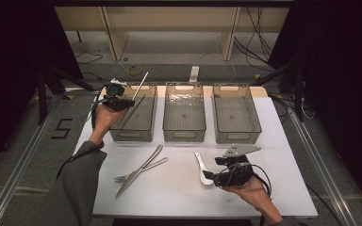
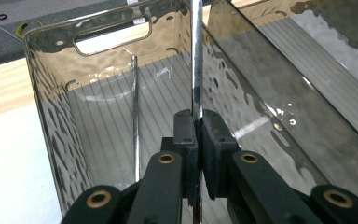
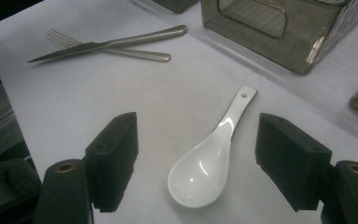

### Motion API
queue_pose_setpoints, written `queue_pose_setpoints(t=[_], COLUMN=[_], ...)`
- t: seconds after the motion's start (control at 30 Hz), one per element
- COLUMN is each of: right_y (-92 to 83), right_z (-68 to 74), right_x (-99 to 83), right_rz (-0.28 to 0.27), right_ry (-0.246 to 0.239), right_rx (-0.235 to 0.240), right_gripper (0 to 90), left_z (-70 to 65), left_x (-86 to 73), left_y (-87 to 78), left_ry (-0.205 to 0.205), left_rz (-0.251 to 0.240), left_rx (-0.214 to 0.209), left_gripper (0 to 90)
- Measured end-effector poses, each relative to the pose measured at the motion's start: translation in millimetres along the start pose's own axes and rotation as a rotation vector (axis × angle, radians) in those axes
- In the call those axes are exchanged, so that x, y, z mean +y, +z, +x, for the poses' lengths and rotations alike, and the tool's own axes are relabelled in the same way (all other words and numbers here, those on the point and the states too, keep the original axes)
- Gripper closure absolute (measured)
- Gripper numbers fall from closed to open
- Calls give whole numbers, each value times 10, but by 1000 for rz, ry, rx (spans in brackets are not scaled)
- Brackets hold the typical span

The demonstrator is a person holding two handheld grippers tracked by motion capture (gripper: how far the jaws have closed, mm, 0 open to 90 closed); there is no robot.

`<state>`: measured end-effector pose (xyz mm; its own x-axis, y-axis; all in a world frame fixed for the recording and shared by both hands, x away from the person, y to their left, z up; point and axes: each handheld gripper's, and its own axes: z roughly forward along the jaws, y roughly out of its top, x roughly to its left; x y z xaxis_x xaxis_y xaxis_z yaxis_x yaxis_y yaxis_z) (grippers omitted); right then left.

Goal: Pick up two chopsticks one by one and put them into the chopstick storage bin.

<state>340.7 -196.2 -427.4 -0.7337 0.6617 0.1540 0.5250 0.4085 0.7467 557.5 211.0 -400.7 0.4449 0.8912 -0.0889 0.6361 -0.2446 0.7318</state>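
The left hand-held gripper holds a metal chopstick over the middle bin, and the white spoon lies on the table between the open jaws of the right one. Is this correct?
Not quite. The left hand-held gripper holds the metal chopstick over the left bin, not the middle one, as the high view shows. The rest stands: the white spoon lies between the open jaws of the right hand-held gripper.

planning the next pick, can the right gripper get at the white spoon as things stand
Probably yes: the right gripper is open, with the white spoon lying bare on the table between its jaws.
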Motion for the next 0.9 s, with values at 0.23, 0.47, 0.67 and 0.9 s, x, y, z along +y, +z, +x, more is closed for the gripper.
queue_pose_setpoints(t=[0.23, 0.47, 0.67, 0.9], right_y=[1, -8, -1, 28], right_z=[-6, -11, 0, 0], right_x=[-4, -6, 1, 11], right_rz=[1, 1, 0, 16], right_ry=[0, 1, 6, 2], right_rx=[-2, -1, 8, 0], right_gripper=[308, 309, 309, 308], left_z=[-5, -117, -300, -567], left_x=[-6, 57, -1, -208], left_y=[-50, -260, -448, -630], left_ry=[-62, -95, -48, -24], left_rz=[-29, -37, -95, -117], left_rx=[-53, -121, -182, -263], left_gripper=[646, 386, 202, 164])
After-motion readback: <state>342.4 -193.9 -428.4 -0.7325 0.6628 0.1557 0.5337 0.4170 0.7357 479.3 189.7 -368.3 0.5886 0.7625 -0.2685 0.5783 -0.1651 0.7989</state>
